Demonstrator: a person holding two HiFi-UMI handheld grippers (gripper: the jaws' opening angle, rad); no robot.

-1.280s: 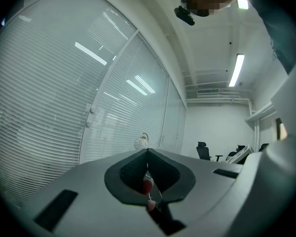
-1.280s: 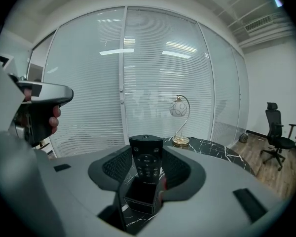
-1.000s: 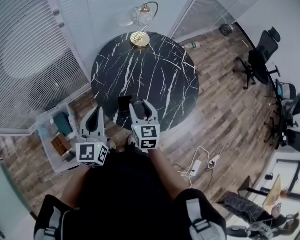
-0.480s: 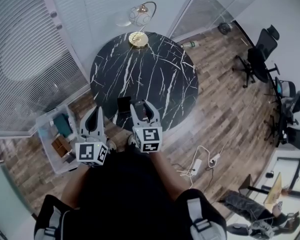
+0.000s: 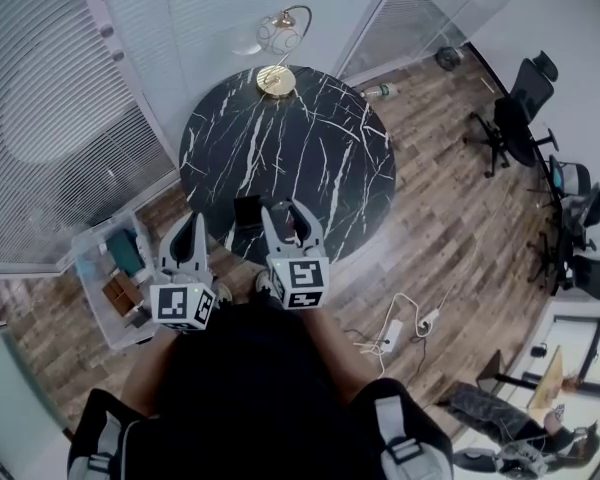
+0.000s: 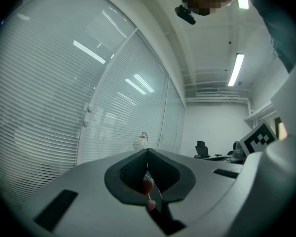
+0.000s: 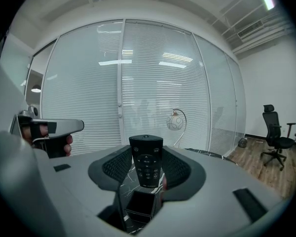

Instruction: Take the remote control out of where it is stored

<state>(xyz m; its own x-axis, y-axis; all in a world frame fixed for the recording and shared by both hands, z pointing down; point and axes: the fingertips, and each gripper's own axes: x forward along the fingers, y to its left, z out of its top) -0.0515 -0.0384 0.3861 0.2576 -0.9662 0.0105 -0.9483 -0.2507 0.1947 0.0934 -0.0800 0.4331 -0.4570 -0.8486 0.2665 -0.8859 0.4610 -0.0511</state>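
Evidently the pull-out step is all but done, judging by how things lie. Farthest left, the left gripper hangs off the near edge of the round black marble table, over the wooden floor. Its jaws are pressed together with nothing between them, only their red pads showing in the gap. It points ahead and slightly upward, toward the blinds and the gold lamp at the far side of the table, and takes no part in the work.

Next to the right, the small black open-topped holder stands on the marble near the table's front edge. Its mouth looks empty.

Right of that, the right gripper reaches just over the table edge at about the same height as the left, aimed forward. Its jaws are clamped on the remote control, which stands upright with its buttons toward the camera and its top poking above the jaw tips. The remote's lower end appears to sit just above the holder's rim. Whether it has fully cleared the opening I cannot tell for sure.

What comes next, I judge, is a straight lift a little higher so the bottom end cannot catch the rim. Then the remote can be carried away to a bare part of the table, with the grip kept firm, since the remote is held low on its body and could tip
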